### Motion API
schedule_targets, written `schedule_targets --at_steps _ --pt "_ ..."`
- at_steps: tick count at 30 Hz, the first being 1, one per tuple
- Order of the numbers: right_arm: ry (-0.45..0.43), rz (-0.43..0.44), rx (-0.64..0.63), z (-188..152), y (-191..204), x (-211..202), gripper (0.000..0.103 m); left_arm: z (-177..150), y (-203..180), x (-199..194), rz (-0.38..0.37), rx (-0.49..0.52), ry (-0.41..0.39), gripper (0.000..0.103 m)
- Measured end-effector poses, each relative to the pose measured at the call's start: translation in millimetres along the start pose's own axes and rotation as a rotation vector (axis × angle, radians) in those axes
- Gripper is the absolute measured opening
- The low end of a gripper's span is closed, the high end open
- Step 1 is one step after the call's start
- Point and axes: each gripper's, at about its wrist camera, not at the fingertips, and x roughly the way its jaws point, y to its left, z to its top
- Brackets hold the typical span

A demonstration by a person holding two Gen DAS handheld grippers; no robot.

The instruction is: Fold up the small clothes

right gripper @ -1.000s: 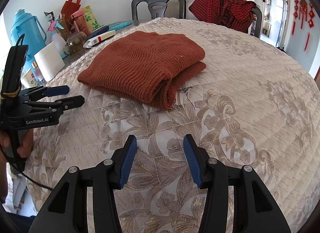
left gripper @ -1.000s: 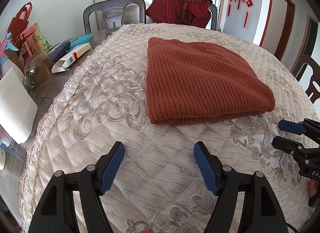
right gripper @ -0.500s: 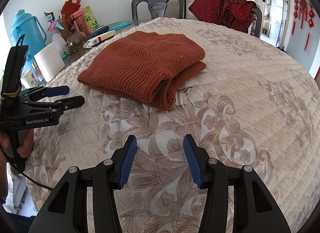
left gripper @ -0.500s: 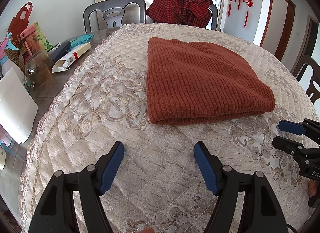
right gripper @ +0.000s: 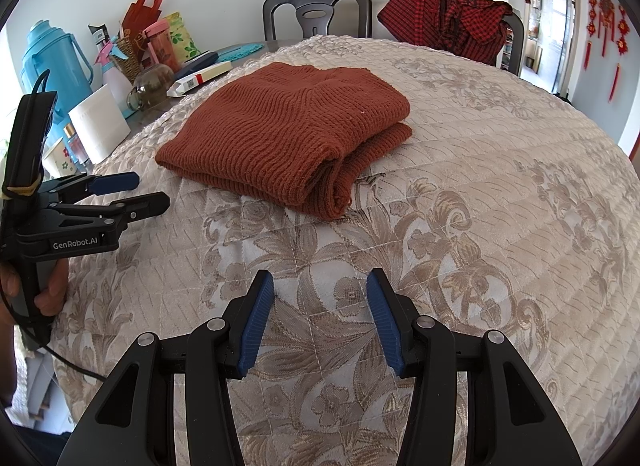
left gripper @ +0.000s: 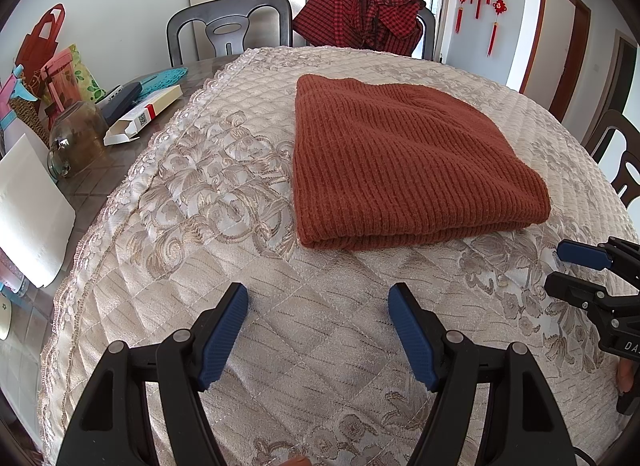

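Nearest, the left gripper (left gripper: 318, 298) and the right gripper (right gripper: 320, 286) hover over the quilted cloth (left gripper: 168, 290) on the counter, jaws apart and empty, touching nothing. The right gripper's body is cut off at the left view's edge. Beyond them lies the folded rust sweater (left gripper: 400, 161); its lower layers are hidden beneath the top fold.

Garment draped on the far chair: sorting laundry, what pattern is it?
Red-and-black check garment; right wrist view shows it best.
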Motion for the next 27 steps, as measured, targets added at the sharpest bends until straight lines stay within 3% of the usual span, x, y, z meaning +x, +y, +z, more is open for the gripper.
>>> schedule_targets --at_steps 27 --pt "-0.001 0.005 0.004 0.9 0.5 -0.2 0.05 -0.2 0.1 0.1 0.001 0.001 0.0 0.075"
